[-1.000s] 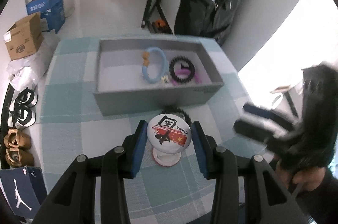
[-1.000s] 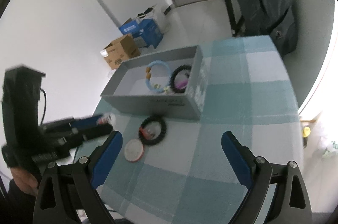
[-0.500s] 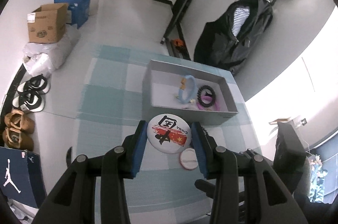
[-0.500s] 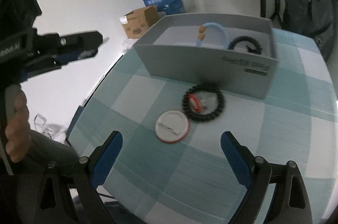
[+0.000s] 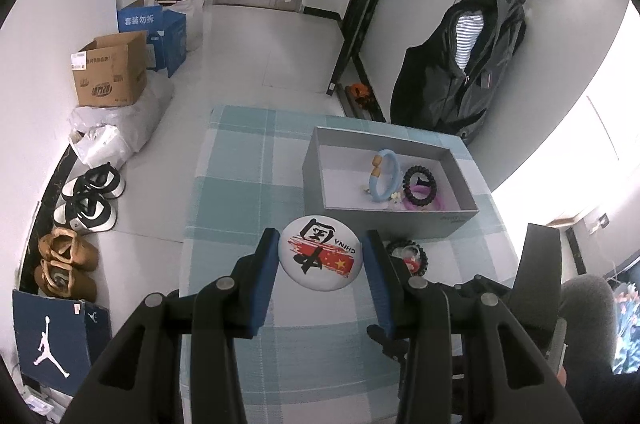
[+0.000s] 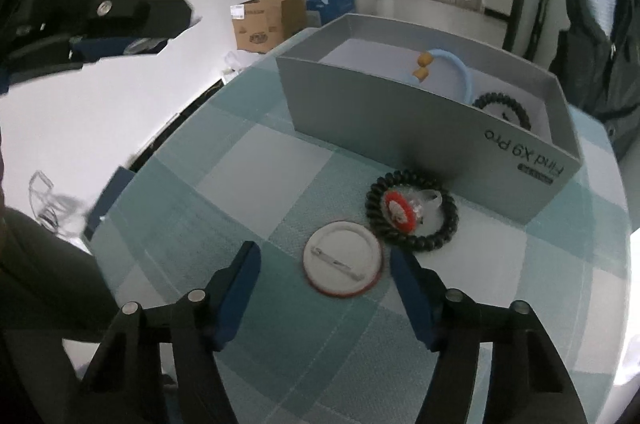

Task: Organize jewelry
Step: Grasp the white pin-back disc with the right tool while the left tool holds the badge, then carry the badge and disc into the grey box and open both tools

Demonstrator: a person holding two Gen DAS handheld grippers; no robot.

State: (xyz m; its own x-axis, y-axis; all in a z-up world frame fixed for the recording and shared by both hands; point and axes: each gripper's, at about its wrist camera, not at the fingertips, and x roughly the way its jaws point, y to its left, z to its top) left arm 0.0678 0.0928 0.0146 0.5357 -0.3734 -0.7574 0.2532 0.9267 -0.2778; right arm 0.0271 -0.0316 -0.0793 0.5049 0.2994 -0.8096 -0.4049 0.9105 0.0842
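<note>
Between my left gripper's (image 5: 322, 260) blue pads sits a round white pin badge (image 5: 321, 260) printed "CHINA" with a red flag motif; the jaws are partly closed and clamped on its rim, holding it above the teal-and-white checked tablecloth (image 5: 240, 191). Nearest in the right wrist view, my right gripper (image 6: 325, 270) has its jaws standing half open, having just been closing; a second pin badge (image 6: 342, 259) lies face-down between them on the cloth, pin clasp upward, with a gap showing between its rim and each pad. Just beyond that badge lies a black beaded bracelet (image 6: 412, 209) encircling a small red-and-clear trinket (image 6: 400, 208), close against the near wall of the grey phone box (image 6: 404, 127) lettered "Find X9 Pro". Inside the box I see a light-blue bracelet (image 5: 385, 179) with tan beads, a second black beaded bracelet (image 5: 420, 185) and a pink-violet band (image 5: 430, 201) partly under it. Farther off, on the floor, stand cardboard cartons (image 5: 110, 71) and shoes (image 5: 90, 199); a dark jacket (image 5: 460, 63) hangs on the wall.
</note>
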